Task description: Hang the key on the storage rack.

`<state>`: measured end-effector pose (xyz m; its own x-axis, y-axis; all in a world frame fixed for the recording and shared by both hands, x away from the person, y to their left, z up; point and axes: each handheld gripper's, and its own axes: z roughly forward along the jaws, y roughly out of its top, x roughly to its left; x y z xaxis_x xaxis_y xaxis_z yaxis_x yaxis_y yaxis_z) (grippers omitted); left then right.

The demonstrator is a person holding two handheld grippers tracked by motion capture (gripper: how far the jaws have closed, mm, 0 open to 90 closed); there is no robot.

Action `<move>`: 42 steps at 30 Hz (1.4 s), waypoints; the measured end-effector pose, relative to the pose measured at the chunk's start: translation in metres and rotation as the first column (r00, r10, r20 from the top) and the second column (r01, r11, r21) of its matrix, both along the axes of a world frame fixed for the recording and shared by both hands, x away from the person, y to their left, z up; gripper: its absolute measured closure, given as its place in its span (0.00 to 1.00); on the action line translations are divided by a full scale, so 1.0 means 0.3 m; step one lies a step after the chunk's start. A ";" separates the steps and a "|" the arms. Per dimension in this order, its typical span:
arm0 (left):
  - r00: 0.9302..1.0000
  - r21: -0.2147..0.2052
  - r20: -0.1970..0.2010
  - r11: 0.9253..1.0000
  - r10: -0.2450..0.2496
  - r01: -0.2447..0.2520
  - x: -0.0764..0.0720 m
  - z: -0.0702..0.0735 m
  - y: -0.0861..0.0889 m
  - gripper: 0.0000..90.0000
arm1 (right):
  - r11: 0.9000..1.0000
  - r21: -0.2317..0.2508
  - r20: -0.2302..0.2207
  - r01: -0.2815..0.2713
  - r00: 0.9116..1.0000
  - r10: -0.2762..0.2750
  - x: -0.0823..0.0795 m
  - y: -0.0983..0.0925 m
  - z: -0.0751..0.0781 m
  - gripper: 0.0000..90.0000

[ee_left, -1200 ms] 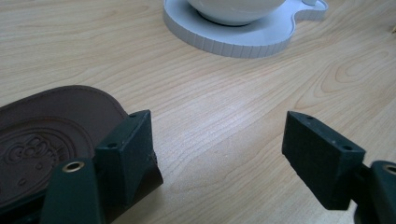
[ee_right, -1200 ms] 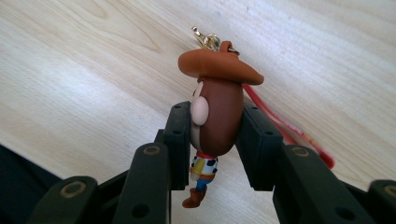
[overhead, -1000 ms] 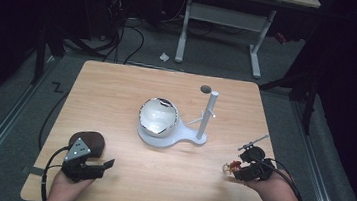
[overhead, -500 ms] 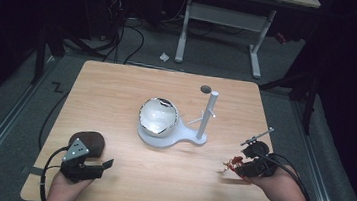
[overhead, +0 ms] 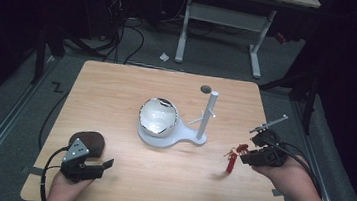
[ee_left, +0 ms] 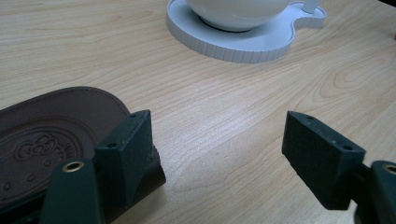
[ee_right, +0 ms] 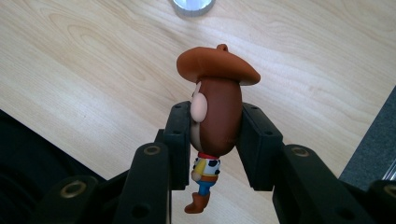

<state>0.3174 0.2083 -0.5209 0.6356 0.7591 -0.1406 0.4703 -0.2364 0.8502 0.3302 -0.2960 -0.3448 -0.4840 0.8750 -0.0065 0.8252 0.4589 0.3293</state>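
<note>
A small cowboy figurine (ee_right: 217, 109) with a brown hat hangs head-up between the jaws of my right gripper (ee_right: 215, 135), which is shut on its head. In the high view the figurine (overhead: 231, 159) dangles above the table's right side, at the tip of the right gripper (overhead: 242, 156). My left gripper (overhead: 104, 165) rests at the front left, open, nothing between its jaws (ee_left: 219, 140). A brown leather pouch (overhead: 89, 141) lies beside its left jaw, pouch (ee_left: 46, 140) touching that jaw's side.
A white stand (overhead: 190, 138) in the table's middle carries a shiny round bowl (overhead: 158, 117) and an upright post (overhead: 207, 114) with a short side peg. A dark disc (overhead: 206, 89) lies behind it. The table edge (overhead: 277, 191) is close under my right hand.
My right gripper has risen with the figurine, which now hangs off the tabletop. The left gripper and pouch have stayed put.
</note>
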 end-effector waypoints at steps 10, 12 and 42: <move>1.000 -0.005 0.004 1.000 0.004 -0.004 0.000 0.003 0.007 0.28 | 1.000 0.009 0.022 -0.012 1.000 0.012 0.028 0.032 0.059 0.74; 1.000 -0.004 0.004 1.000 0.005 -0.005 0.000 0.003 0.007 0.28 | 1.000 0.004 0.023 -0.018 1.000 0.018 0.031 0.033 0.062 0.74; 1.000 -0.018 0.004 1.000 0.010 -0.010 0.005 0.004 0.020 0.28 | 0.998 -0.008 0.075 -0.058 0.995 0.059 0.099 0.142 0.206 0.75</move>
